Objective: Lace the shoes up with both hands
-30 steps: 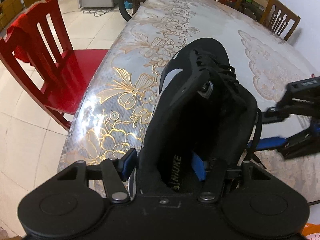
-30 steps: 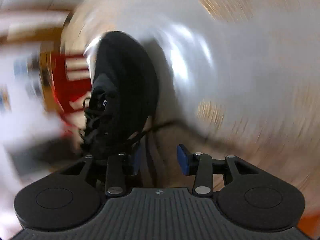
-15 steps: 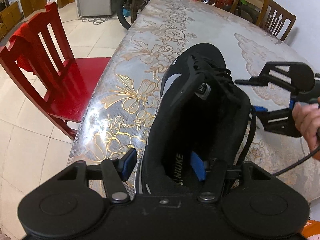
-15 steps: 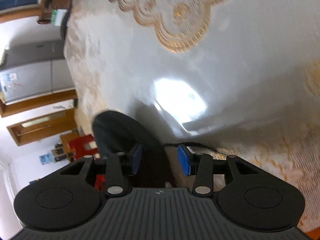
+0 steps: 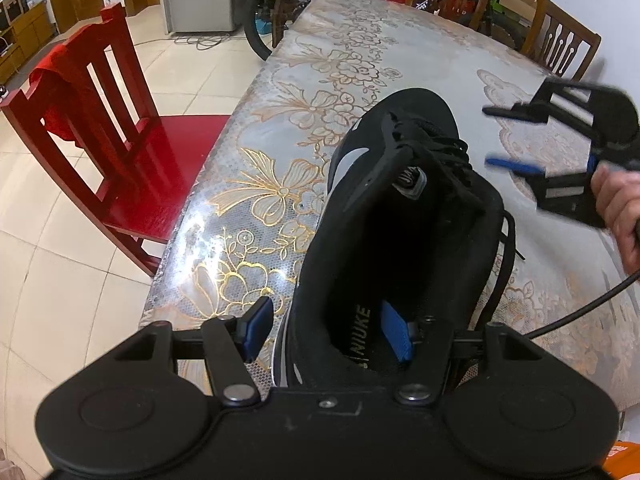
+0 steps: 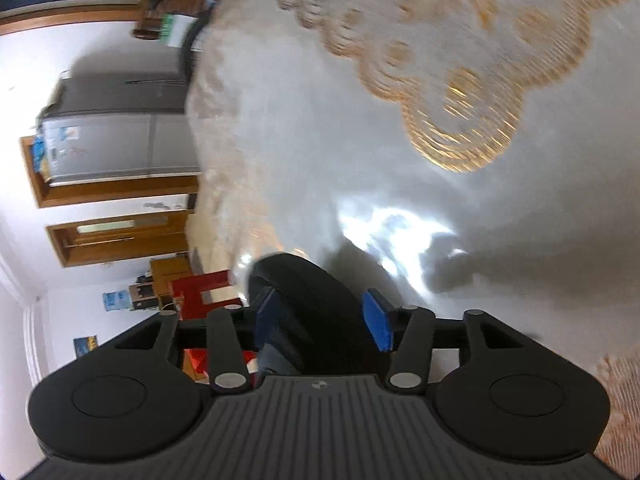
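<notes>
A black shoe (image 5: 400,208) lies on the floral table (image 5: 320,80), toe pointing away, its laces loosely threaded. One black lace (image 5: 506,256) hangs down its right side. My left gripper (image 5: 326,332) is open and straddles the left wall of the heel collar, one blue pad inside the shoe and one outside. My right gripper (image 5: 514,140), held by a hand (image 5: 620,200), hovers open to the right of the tongue with nothing between its fingers. In the blurred right wrist view the right gripper (image 6: 322,316) is open, and the shoe's toe (image 6: 304,296) shows beyond its pads.
A red chair (image 5: 120,140) stands by the table's left edge. A bicycle wheel (image 5: 272,12) and wooden chairs (image 5: 560,40) are at the far end. A black cable (image 5: 580,308) trails over the table on the right. A fridge (image 6: 120,144) stands by the wall.
The right gripper has lifted from low beside the shoe's right side to higher up near the tongue, and its jaws have spread wider. The left gripper and the shoe have stayed put.
</notes>
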A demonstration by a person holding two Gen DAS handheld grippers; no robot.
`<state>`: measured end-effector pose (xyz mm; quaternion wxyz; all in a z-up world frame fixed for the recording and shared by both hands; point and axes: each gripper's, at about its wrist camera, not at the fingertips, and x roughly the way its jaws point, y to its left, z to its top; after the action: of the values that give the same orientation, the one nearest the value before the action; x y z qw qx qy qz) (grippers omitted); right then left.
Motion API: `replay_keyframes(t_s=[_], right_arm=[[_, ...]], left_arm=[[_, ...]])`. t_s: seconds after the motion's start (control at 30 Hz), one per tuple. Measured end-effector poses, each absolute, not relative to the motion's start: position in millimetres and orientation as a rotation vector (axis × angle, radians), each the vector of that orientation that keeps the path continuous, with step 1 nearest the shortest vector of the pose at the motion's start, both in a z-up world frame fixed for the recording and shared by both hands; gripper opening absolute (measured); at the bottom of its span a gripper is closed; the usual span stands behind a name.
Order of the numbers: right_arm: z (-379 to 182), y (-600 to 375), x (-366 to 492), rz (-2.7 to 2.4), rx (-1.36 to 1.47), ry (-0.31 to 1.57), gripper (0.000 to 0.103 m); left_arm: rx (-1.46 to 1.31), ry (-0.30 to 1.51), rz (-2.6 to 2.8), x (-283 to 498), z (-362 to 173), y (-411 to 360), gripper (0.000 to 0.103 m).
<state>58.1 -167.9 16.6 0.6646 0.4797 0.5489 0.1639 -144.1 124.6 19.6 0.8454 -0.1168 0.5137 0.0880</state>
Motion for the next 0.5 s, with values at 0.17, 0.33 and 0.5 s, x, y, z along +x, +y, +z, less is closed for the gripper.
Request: replay_keyframes(t_s=[0.17,0.33,0.5], right_arm=[[57.2,-140.8,75.7,0.617,0.870,1.129,0.006],[104.4,-113.1,81.9,0.810,0.575,1.074,0.010],[83.1,-129.0,66.1,0.585,0.650,1.363,0.057]], left_arm=[[-0.250,1.079,0.197,-145.3,19.8,124.4,0.057],[-0.276,1.075,0.216,-147.5,19.5,126.6,0.057],[-0.294,1.074,0.228,-149.3,19.1,128.1,0.057]])
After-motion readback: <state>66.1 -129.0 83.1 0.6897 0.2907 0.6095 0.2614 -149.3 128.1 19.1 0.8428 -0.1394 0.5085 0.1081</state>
